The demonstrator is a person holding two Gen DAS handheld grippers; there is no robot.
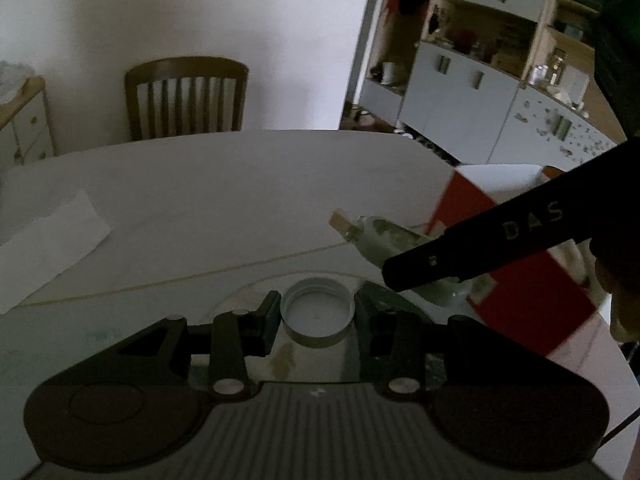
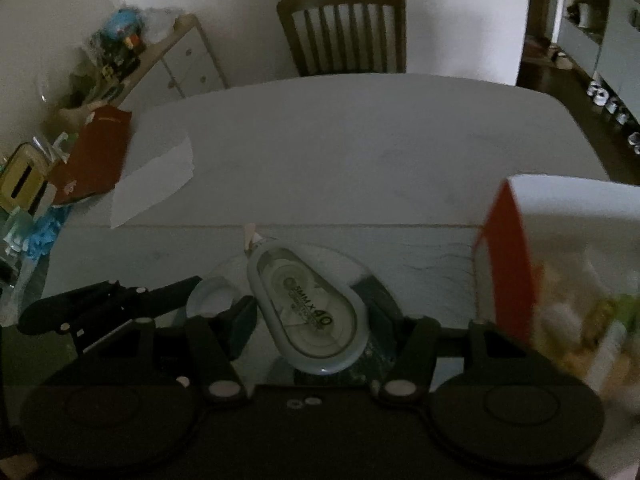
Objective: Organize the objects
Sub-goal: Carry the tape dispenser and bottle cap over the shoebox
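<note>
My left gripper (image 1: pixel 316 306) is shut on a white bottle cap (image 1: pixel 317 312), held open side up between its pads above the table. My right gripper (image 2: pixel 310 306) is shut on a pale correction tape dispenser (image 2: pixel 308 312), whose wedge tip points away from me. In the left wrist view the dispenser (image 1: pixel 380 236) shows at the right, partly hidden behind one of the right gripper's black fingers (image 1: pixel 460 252). In the right wrist view the left gripper (image 2: pixel 192 282) sits just left of mine, with the cap (image 2: pixel 212 296) in it.
A red and white box (image 2: pixel 560 260) stands close on the right, on the white table (image 2: pixel 360 140). A round glass plate (image 2: pixel 352 260) lies beneath both grippers. White paper (image 2: pixel 160 176) and a red packet (image 2: pixel 96 152) lie at the left. A wooden chair (image 2: pixel 344 28) stands beyond the far edge.
</note>
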